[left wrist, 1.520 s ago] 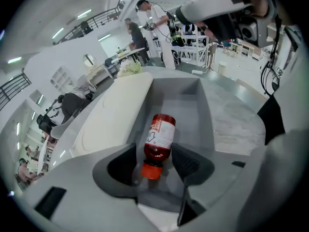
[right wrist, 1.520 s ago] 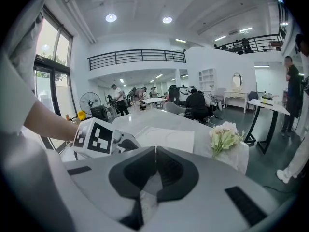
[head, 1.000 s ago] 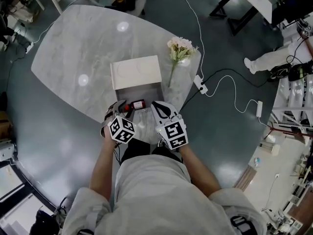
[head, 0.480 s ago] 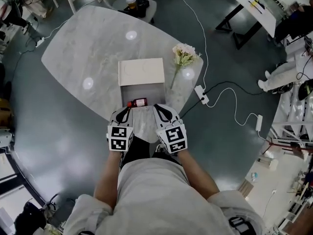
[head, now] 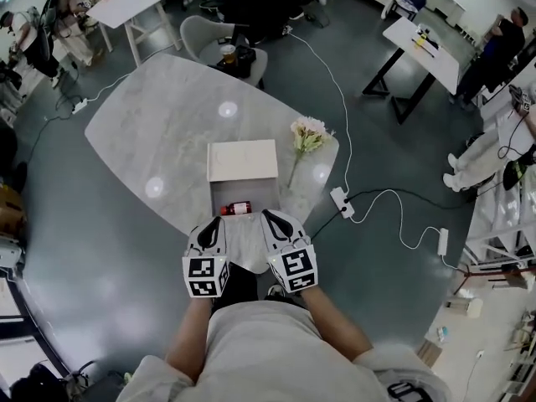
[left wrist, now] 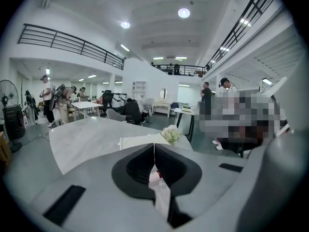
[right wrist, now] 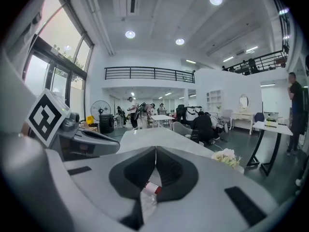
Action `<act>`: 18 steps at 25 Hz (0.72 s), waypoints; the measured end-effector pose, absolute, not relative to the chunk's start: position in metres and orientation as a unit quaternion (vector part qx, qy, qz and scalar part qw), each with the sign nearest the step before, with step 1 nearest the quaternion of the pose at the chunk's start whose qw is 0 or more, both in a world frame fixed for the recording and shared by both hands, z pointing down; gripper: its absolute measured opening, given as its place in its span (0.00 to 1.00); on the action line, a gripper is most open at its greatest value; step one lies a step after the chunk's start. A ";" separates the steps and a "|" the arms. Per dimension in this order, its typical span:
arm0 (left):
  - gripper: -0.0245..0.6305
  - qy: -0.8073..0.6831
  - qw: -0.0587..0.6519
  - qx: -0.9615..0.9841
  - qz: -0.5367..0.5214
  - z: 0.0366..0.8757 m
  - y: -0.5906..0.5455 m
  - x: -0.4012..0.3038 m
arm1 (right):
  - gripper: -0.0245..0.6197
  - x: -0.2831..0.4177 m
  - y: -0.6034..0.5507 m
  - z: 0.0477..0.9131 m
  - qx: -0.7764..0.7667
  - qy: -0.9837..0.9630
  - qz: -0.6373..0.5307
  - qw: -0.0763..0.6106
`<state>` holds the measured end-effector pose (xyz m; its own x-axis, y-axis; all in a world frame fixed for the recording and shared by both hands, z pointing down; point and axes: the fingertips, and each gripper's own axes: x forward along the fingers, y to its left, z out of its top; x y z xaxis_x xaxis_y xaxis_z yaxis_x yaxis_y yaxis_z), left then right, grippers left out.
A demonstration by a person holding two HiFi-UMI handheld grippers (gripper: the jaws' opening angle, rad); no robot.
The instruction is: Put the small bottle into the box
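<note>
Entry, both tools held low at the near edge of the marble table (head: 159,124).

Left gripper (head: 214,221): you have it clenched. In the left gripper view its dark pads meet along one thin seam, and nothing is clamped between them. Its marker cube (head: 206,276) sits back toward your wrist.

Right gripper (head: 270,216): also clenched and empty. The right gripper view shows the pads pressed together tip to tip. It sits just beside the left tool, roughly level with it, and the tips of the two stand apart.

Small bottle (head: 237,208): it lies on its side just ahead of both sets of tips, between them and touching neither. Its red cap points toward your left tool. It rests on the grey open part of the box (head: 243,159), at the edge nearest the tools. I cannot tell from the head view whether it lies fully inside the wall. In each gripper view it shows only as a red and clear scrap through the gap below the closed pads (left wrist: 155,176) (right wrist: 150,188).

The white lid of the box lies farther out from the tips, beyond the bottle.

A bunch of pale flowers (head: 307,134) lies ahead and to the right of your right tool, beside the box. A white power strip (head: 342,202) lies on the floor off to the right of that tool.
</note>
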<state>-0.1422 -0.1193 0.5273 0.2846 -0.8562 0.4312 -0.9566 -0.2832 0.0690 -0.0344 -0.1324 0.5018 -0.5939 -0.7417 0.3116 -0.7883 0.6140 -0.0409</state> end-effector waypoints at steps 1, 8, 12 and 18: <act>0.07 -0.579 0.153 0.788 0.144 0.516 -0.119 -0.142 | 0.08 -0.033 -0.132 0.494 0.433 -0.889 0.080 0.128; 0.07 -0.583 0.099 0.802 0.082 0.442 -0.121 -0.137 | 0.08 -0.034 -0.128 0.430 0.447 -0.890 0.031 0.081; 0.07 -0.594 0.085 0.798 0.057 0.413 -0.117 -0.140 | 0.08 -0.031 -0.125 0.386 0.454 -0.890 -0.009 0.048; 0.07 -0.600 0.051 0.798 0.024 0.368 -0.106 -0.143 | 0.08 -0.018 -0.118 0.340 0.468 -0.882 -0.048 0.006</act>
<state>-0.1433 -0.1060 0.3681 0.2799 -0.9549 0.0991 -0.9597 -0.2758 0.0531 -0.0177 -0.1179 0.3402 -0.5621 -0.8263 -0.0351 -0.8252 0.5576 0.0901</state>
